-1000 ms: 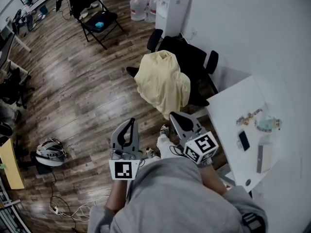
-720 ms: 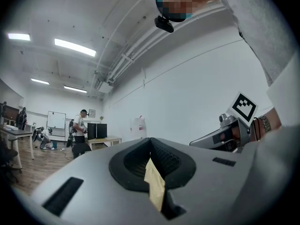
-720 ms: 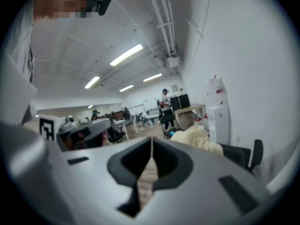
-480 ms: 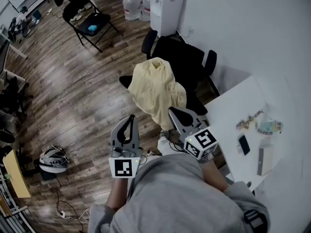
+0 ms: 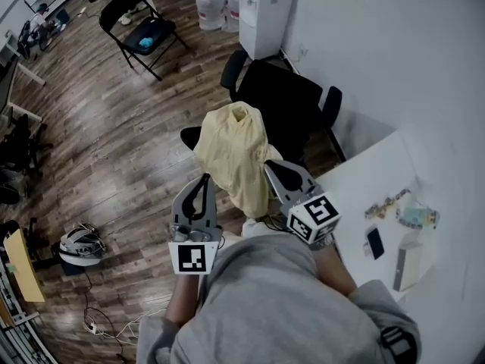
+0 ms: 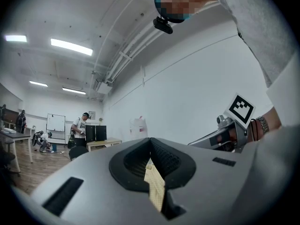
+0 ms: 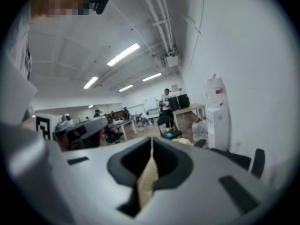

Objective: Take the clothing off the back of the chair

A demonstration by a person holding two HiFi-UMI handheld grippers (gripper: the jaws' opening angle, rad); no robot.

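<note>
head view
garment: a pale yellow piece of clothing [image 5: 231, 154] hangs over the back of the chair, reaching well down it
chair: black office chair [image 5: 292, 101] on a wood floor, next to a white table [image 5: 364, 173]
left gripper: the left gripper [image 5: 204, 179] has its tips just beside the garment's left edge, jaws together
right gripper: the right gripper [image 5: 271, 165] has its tips at the garment's right edge, jaws together; touching or not, cannot tell
surroundings: a helmet [image 5: 78, 243] on the floor at left, a folding chair [image 5: 148, 36] and a water cooler [image 5: 265, 2] further off

left gripper view
jaws: closed tip to tip [image 6: 150, 139], nothing pinched between them
garment: yellow cloth [image 6: 155, 186] shows through the slit below the tips, lying beyond them
background: a person [image 6: 79, 128] stands near a whiteboard [image 6: 56, 122]

right gripper view
jaws: closed tight [image 7: 151, 138], empty
garment: a yellow strip [image 7: 147, 182] shows through the gap under the tips
chair: its black back and armrest [image 7: 234, 159] lie ahead to the right, the cooler [image 7: 219, 121] behind it
</note>
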